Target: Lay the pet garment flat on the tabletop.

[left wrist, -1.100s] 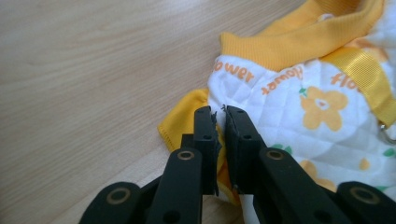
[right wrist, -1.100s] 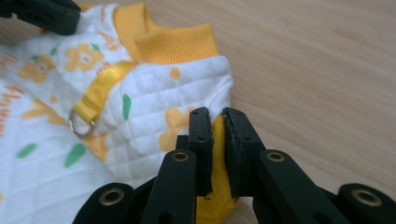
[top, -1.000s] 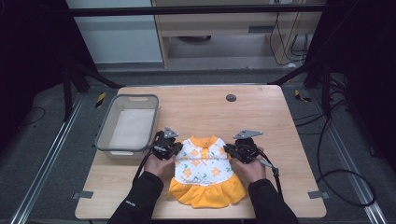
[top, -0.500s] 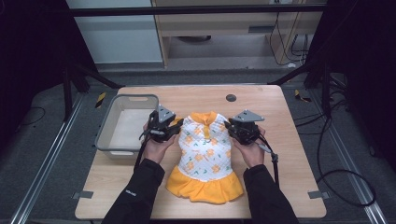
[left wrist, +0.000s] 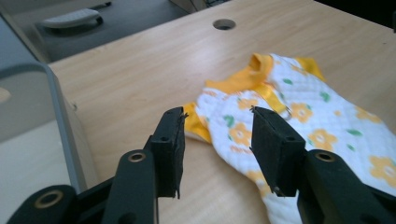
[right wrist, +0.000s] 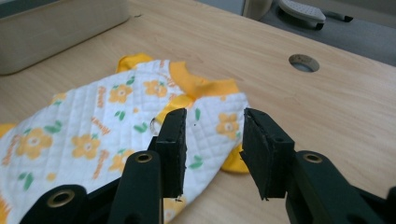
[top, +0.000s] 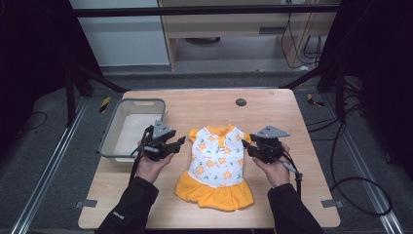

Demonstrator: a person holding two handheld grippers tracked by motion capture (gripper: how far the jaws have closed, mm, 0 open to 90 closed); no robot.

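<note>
A small white dress (top: 216, 158) with orange flowers, an orange collar and an orange skirt hem lies flat on the wooden table (top: 214, 102), collar toward the far side. My left gripper (top: 181, 142) is open just left of the dress's left sleeve (left wrist: 194, 122). In the left gripper view its jaws (left wrist: 217, 122) frame that sleeve with nothing held. At the dress's other side, my right gripper (top: 245, 145) is open too, and its own view (right wrist: 212, 122) looks down on the right shoulder and sleeve (right wrist: 233, 163).
A grey plastic bin (top: 114, 139) stands on the table left of the left gripper. A round cable hole (top: 240, 102) is in the tabletop beyond the dress. Cables trail from the right gripper over the table's right front.
Both grippers carried the dress away from me toward the table's middle, laid it out flat, then let go of its shoulders and drew slightly apart.
</note>
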